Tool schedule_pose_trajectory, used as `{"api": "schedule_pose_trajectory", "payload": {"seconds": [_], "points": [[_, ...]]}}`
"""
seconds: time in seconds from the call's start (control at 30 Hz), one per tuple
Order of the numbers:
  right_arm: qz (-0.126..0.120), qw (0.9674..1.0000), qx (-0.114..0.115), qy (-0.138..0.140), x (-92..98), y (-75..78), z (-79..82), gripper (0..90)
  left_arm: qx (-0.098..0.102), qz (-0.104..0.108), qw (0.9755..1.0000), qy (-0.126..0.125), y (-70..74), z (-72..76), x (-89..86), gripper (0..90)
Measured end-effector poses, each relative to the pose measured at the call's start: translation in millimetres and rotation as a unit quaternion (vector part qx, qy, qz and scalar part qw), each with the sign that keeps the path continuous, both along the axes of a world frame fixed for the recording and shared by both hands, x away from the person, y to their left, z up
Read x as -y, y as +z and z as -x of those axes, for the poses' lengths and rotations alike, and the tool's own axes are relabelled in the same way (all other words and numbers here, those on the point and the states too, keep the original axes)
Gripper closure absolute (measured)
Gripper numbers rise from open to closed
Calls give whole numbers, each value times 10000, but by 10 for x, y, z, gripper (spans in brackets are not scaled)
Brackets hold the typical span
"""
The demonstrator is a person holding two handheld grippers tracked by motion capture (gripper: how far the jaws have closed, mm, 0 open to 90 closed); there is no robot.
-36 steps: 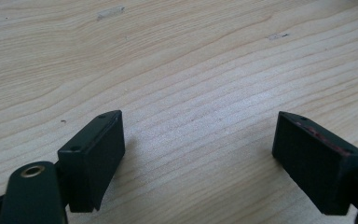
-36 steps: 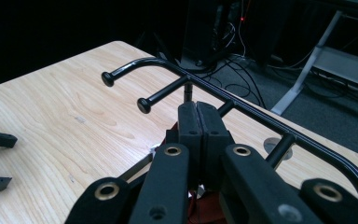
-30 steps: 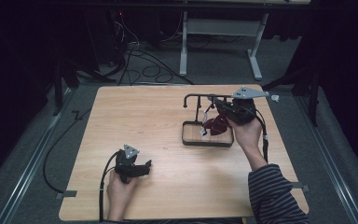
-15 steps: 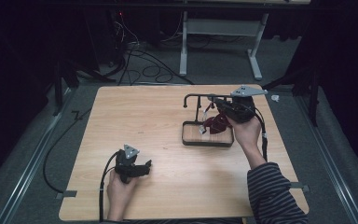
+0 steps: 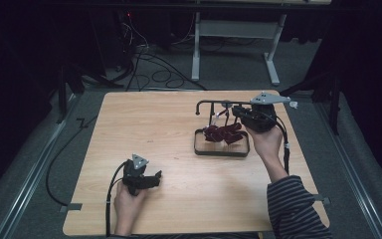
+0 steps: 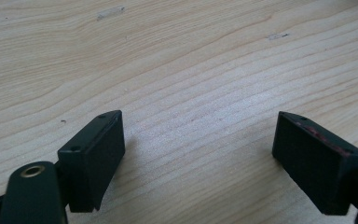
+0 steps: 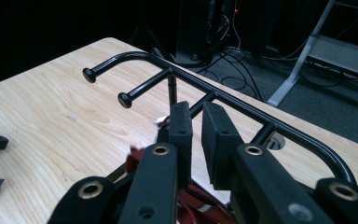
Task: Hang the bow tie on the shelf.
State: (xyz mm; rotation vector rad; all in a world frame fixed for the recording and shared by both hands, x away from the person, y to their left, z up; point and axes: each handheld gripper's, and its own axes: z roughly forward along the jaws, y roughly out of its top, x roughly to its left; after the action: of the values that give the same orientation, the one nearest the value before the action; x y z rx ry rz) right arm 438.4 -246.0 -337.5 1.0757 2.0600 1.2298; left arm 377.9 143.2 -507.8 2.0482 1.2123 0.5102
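A black rack (image 5: 214, 103) with knobbed hooks stands on a dark tray (image 5: 198, 148) at the table's right. Dark red strappy pieces (image 5: 221, 134) lie bunched in the tray, one with a small white tag. My right gripper (image 5: 235, 113) hovers over the tray just under the rack's bar (image 7: 242, 105). Its jaws have just been opening and now stand a narrow gap apart (image 7: 198, 116), with nothing between them and the red pieces (image 7: 200, 205) below. At the front left my left gripper (image 5: 157, 175) rests on the table, jaws wide open (image 6: 200, 140) over bare wood.
The wooden table (image 5: 154, 124) ends close behind the rack. On the dark floor beyond lie cables (image 5: 144, 55) and a white desk frame (image 5: 229, 35). A cable (image 5: 54, 164) trails off the table's left edge.
The red pieces next to the right gripper seem to have settled slightly lower into the tray. Both hands have kept their places.
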Motion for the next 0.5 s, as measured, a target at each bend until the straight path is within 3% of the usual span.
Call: {"api": "schedule_pose_trajectory", "payload": {"seconds": [0.5], "points": [[-85, 9999, -4, 71, 114, 41, 129, 771, 0, -1, 10000, -1, 0, 0, 0, 172]]}}
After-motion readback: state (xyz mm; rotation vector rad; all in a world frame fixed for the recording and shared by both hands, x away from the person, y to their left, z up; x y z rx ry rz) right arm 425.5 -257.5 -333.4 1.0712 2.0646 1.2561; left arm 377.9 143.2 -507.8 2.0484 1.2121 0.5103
